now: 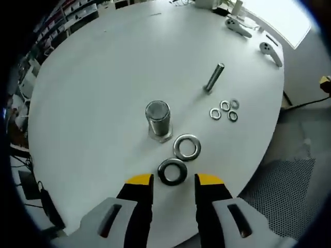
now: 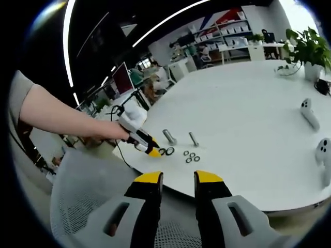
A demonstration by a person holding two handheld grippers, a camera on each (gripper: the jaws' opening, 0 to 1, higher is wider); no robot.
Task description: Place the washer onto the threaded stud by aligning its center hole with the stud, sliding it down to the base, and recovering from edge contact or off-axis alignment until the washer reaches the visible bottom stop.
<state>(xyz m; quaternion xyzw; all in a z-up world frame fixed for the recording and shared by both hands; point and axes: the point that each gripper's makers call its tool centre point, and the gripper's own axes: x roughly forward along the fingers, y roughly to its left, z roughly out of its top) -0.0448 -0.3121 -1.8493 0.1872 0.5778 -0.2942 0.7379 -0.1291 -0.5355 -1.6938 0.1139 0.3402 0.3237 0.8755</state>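
1. The left gripper [image 1: 174, 179] hovers low over the white table [image 1: 93, 103], its jaws spread with a dark washer [image 1: 172, 171] lying flat between the yellow tips; nothing is gripped yet.
2. To do this well, I'd say close squarely on the washer's rim so it lifts level (a tilted washer will catch on the threads).
3. The big upright stud [image 1: 158, 120] stands just beyond, with a second, shinier washer [image 1: 187, 146] beside its base.
4. A thinner bolt [image 1: 213, 77] and four small washers [image 1: 224, 110] lie further off.
5. The right gripper [image 2: 178, 178] hangs back off the table edge, jaws apart and empty.
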